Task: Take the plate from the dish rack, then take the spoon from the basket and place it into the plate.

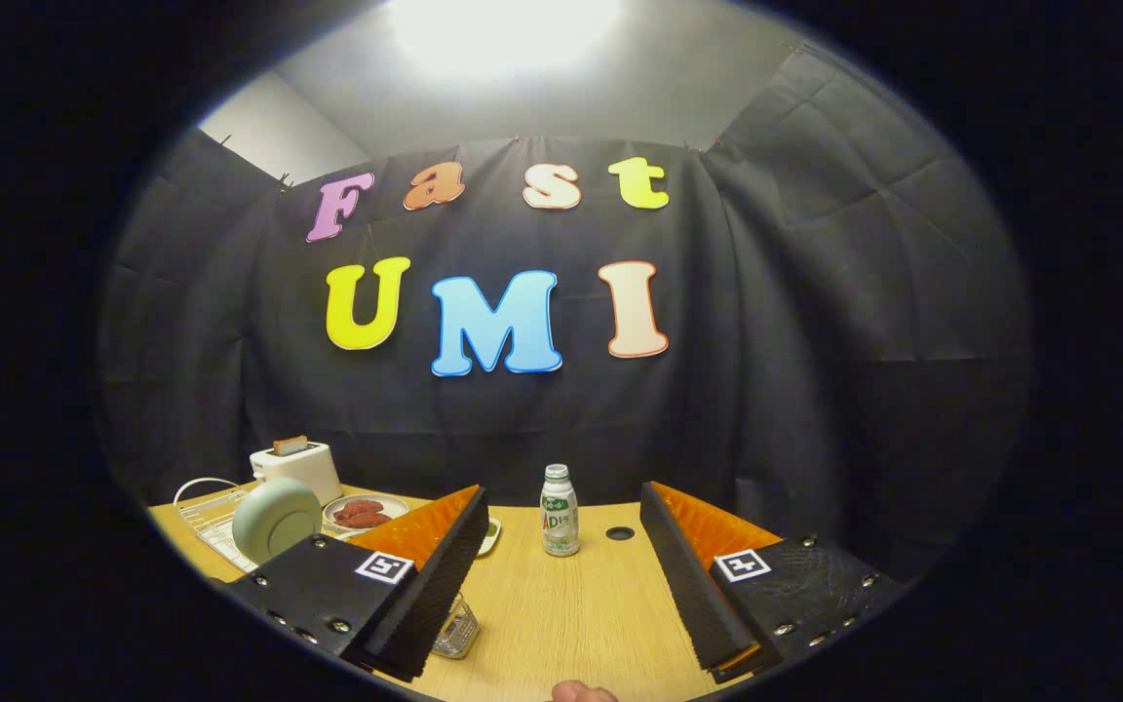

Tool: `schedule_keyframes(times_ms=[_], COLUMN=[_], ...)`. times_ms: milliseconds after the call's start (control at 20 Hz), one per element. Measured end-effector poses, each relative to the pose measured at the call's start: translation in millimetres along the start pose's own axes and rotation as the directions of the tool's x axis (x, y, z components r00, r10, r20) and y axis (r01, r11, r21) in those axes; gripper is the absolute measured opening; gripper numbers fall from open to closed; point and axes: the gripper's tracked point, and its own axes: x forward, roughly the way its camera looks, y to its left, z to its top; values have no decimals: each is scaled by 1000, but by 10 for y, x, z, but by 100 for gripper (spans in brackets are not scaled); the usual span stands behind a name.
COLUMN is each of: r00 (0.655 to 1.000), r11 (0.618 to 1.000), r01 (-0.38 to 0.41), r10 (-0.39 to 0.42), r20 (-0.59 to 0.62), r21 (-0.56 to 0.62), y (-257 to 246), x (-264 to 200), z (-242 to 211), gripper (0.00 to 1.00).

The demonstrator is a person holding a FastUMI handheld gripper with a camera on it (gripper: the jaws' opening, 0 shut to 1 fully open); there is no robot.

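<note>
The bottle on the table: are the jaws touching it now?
Apart. In the gripper view the gripper stands open, and the bottle is upright on the table beyond the jaws, with bare wood on both its sides.

toaster (299,462) – back left | bottle (560,510) – upright, mid-table | food dish (364,511)

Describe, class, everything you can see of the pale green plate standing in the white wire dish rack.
The pale green round plate stands on edge in the white wire dish rack, tilted slightly back, its smooth matte underside with a raised ring foot facing the camera. It looks ceramic or plastic. It sits on the wooden table, in front of the white toaster, beside a plate of reddish food. The open gripper is apart from it; the left finger hides its lower edge.
</note>
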Motion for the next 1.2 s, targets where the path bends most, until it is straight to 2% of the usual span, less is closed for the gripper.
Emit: schedule_keyframes(times_ms=[250, 550, 700, 900, 1200], r00=[999, 995, 989, 963, 889], r11=[998, 999, 1000, 993, 986], r01=[51, 16, -18, -53, -75], r10=[-51, -13, 21, 79, 134], r20=[-8, -99, -147, -258, -437], r21=[-26, 32, 23, 105, 150], y=[578, 1231, 1546, 2029, 2591], x=[-103, -48, 13, 126, 336], z=[386, 311, 253, 154, -117], gripper=[96, 97, 96, 97, 96])
